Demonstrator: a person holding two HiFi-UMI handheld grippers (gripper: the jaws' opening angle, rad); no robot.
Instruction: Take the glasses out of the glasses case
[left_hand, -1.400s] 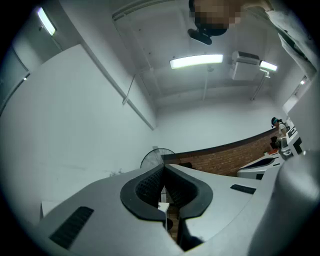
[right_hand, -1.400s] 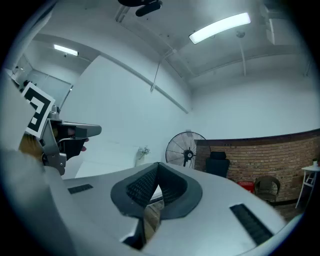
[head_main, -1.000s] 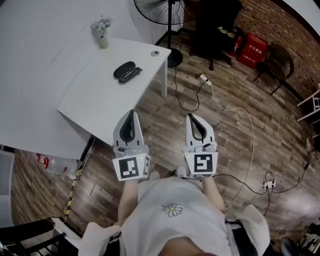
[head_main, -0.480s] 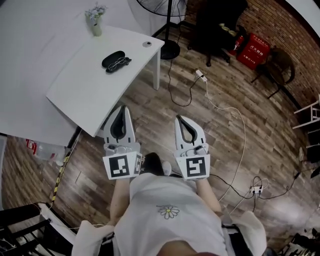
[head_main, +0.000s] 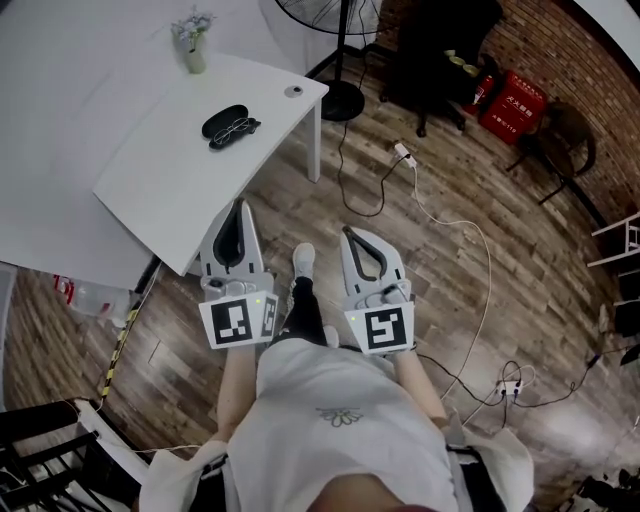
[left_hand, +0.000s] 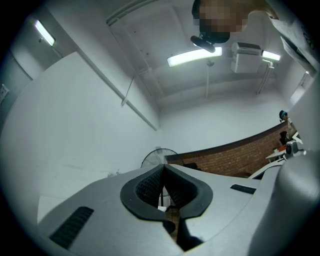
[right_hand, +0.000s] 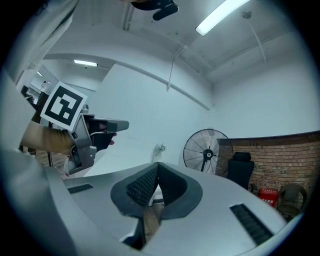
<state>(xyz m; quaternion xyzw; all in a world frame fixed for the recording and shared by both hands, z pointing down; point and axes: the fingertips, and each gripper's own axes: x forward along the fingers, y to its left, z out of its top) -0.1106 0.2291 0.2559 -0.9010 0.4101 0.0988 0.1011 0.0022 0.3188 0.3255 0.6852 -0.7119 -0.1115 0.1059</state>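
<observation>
Meanwhile, left tongs (head_main: 238, 205) and right tongs (head_main: 348, 234) sit pressed together, empty. Glasses (head_main: 238, 130) beside the case (head_main: 222, 120) on the tabletop (head_main: 170, 185) look light, fragile; pinch the bridge gently.

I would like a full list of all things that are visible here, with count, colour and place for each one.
table: one, white, upper left of the head view
glasses case: one, black, on the table
glasses: one pair, dark frame, on the table beside the case
vase with plant: one, pale, far end of the table
round object: one, small, grey, near the table's corner
fan: one, black, standing on the floor behind the table
chair: one, black, by the brick wall
crate: one clearly seen, red, by the brick wall
power strip: one, white, on the wooden floor
left gripper: one, grey, shut, empty
right gripper: one, grey, shut, empty
</observation>
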